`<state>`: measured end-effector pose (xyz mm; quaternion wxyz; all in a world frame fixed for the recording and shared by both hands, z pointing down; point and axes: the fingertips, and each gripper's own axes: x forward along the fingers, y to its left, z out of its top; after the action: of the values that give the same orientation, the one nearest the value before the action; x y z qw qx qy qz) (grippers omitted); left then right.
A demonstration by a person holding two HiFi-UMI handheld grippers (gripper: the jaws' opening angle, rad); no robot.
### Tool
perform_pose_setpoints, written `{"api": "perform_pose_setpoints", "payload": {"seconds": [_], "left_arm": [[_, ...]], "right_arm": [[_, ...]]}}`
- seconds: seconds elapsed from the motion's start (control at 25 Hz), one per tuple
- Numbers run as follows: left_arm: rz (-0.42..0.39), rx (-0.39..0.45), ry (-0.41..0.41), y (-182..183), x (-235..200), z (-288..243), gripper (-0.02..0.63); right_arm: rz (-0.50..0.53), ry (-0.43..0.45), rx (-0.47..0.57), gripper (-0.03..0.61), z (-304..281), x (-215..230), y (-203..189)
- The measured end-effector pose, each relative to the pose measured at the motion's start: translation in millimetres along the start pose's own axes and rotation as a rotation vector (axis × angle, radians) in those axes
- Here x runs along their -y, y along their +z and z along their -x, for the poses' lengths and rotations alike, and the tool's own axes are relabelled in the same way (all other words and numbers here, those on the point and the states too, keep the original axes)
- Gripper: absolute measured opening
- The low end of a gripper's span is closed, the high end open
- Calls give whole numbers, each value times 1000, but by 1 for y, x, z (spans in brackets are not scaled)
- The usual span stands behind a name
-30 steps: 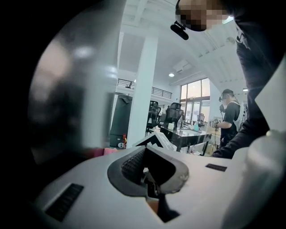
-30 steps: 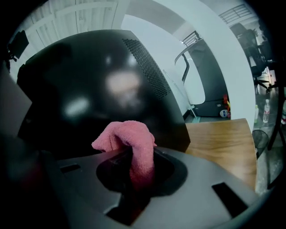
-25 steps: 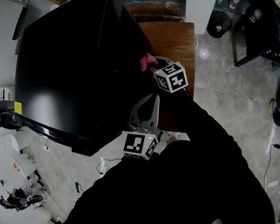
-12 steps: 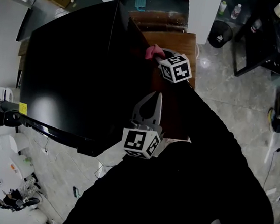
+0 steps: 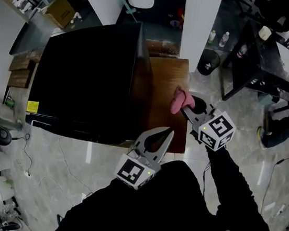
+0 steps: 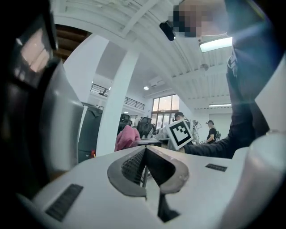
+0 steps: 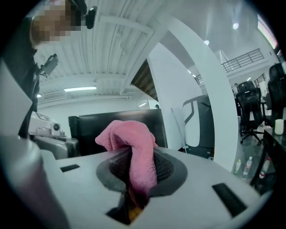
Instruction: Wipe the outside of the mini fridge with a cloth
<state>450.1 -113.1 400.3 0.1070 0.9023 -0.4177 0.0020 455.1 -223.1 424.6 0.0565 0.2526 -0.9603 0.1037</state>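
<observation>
The black mini fridge (image 5: 86, 73) stands at the left of the head view, next to a brown wooden top (image 5: 158, 109). My right gripper (image 5: 186, 107) is shut on a pink cloth (image 5: 180, 100), held over the wooden top a little to the right of the fridge's side and apart from it. In the right gripper view the cloth (image 7: 134, 147) bulges out of the jaws, with the fridge (image 7: 116, 127) behind it. My left gripper (image 5: 170, 131) hovers near the wooden top's front edge, shut with nothing in it. In the left gripper view (image 6: 144, 150) the cloth (image 6: 127, 136) shows further off.
A white column (image 5: 199, 19) rises behind the wooden top. A black bin (image 5: 208, 61) and a black desk frame (image 5: 257, 64) stand on the tiled floor at the right. A cardboard box (image 5: 63, 9) sits at the back left. Cables lie on the floor (image 5: 64, 165).
My right gripper has drawn the pink cloth away from the fridge's side, toward the right and nearer me. The head view has shifted; the left gripper stays shut and low.
</observation>
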Motion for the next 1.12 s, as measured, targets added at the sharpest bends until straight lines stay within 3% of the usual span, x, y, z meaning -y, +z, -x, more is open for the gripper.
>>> {"api": "perform_pose_setpoints", "payload": {"seconds": [0.2,0.32,0.64,0.92,1.12], "left_arm": [[-17,34,0,29,15,77,6],[-37,45,12,40,7,138,6],[-28,86,89,31,-11,288,6],[-42,110,248,5,-39,439,6],[-25,128,401,-14,-64,539,6]], "right_arm": [[-7,34,57,77,47,-108,37],[-55,111,100,75,42,-183,51],[-63,322,62,75,4,-359,32],[26,487,-16,75,-57,-502,-2],[99,605,-5,75,-96,-592,-19]]}}
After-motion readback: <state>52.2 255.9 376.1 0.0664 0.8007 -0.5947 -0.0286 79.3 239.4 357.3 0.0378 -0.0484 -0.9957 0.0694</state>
